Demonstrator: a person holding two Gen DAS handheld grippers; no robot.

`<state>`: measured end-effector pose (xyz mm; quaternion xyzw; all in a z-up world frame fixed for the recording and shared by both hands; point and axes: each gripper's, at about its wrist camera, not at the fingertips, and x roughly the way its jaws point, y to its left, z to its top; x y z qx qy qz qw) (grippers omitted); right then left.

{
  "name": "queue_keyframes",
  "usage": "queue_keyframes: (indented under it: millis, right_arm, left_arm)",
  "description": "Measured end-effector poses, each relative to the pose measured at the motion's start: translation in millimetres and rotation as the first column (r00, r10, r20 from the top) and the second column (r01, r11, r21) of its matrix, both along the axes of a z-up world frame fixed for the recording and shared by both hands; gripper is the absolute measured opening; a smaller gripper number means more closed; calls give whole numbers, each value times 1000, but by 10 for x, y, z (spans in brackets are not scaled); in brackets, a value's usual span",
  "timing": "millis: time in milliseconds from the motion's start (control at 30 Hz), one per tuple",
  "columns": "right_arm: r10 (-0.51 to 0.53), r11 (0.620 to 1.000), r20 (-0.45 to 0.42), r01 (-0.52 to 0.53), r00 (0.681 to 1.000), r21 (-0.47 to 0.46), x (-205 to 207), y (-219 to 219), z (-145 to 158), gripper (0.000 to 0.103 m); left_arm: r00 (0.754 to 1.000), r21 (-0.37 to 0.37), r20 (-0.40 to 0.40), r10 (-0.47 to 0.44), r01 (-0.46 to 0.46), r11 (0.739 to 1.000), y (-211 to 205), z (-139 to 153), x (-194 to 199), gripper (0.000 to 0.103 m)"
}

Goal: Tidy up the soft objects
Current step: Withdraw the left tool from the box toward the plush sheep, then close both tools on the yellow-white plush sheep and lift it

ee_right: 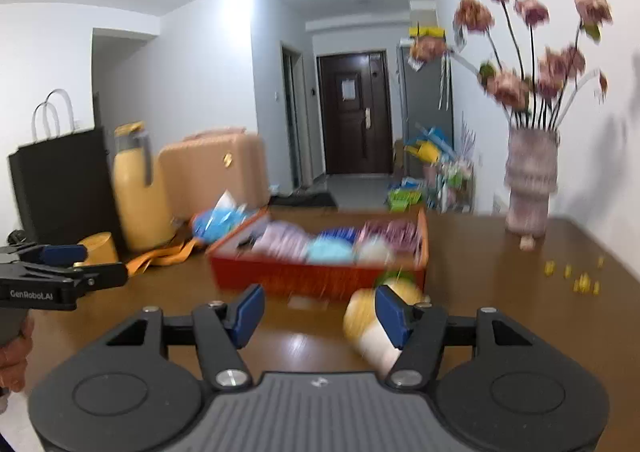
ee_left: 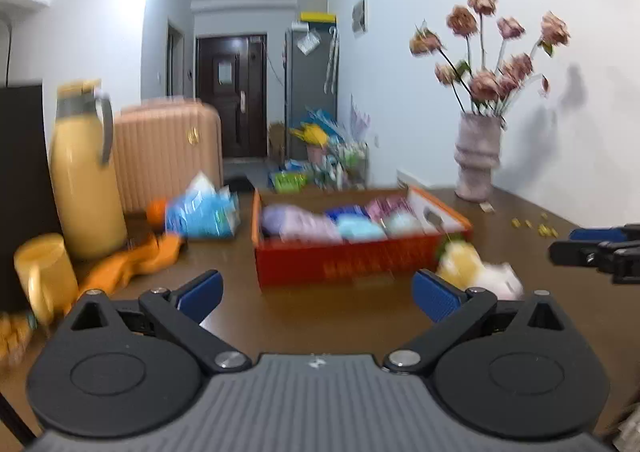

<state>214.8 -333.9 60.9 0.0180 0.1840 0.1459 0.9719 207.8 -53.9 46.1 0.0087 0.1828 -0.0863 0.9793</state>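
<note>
The soft toy (ee_right: 370, 326), yellow and cream with a green tip, lies on the brown table (ee_left: 340, 316) just in front of the near right corner of the red box (ee_left: 344, 260). The frames are motion-blurred, so finer detail of the toy cannot be read.

Left gripper (ee_left: 318, 298): jaws spread wide apart, nothing between them, held over bare table in front of the box. The toy sits just beyond its right finger (ee_left: 438, 298).

Right gripper (ee_right: 320, 314): jaws apart, holding nothing. Its right finger (ee_right: 392, 316) overlaps the toy in the right wrist view; whether it touches the toy cannot be told.

Containers, left to right:
- Yellow mug (ee_left: 44, 272), near the left table edge; contents not visible.
- Yellow thermos jug (ee_left: 86, 175), upright behind the mug, lid on.
- Red box, open-topped, at the table centre. It holds a row of soft bundles: lilac at left, blue and light blue in the middle, pale and pink-patterned at right.
- Pale vase (ee_left: 478, 155), far right, upright by the wall, holding pink flowers (ee_left: 492, 51).

An orange cloth (ee_left: 136, 260) and a blue packet (ee_left: 204, 211) lie left of the box.
</note>
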Motion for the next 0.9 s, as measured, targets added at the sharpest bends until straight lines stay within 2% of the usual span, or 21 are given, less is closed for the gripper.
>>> queue_keyframes:
  millis: [200, 467, 633, 733, 900]
  right_arm:
    - [-8, 999, -73, 12, 997, 45, -361, -11, -347, 61]
    - [-44, 998, -79, 47, 996, 37, -351, -75, -407, 61]
    - [-73, 997, -99, 75, 992, 14, -99, -108, -472, 61]
    - [-111, 994, -109, 111, 988, -7, 163, -178, -527, 66]
    - [-157, 987, -132, 158, 979, -5, 656, -354, -572, 66]
  left_arm:
    - [998, -38, -65, -2, 0, 999, 19, -174, -208, 103]
    - [997, -45, -79, 0, -3, 999, -33, -220, -135, 103]
    - [995, -52, -101, 5, -10, 999, -41, -304, 29, 103]
    - [992, -41, -126, 7, -12, 999, -145, -376, 244, 103]
    - [987, -48, -156, -25, 18, 999, -338, -486, 595, 103]
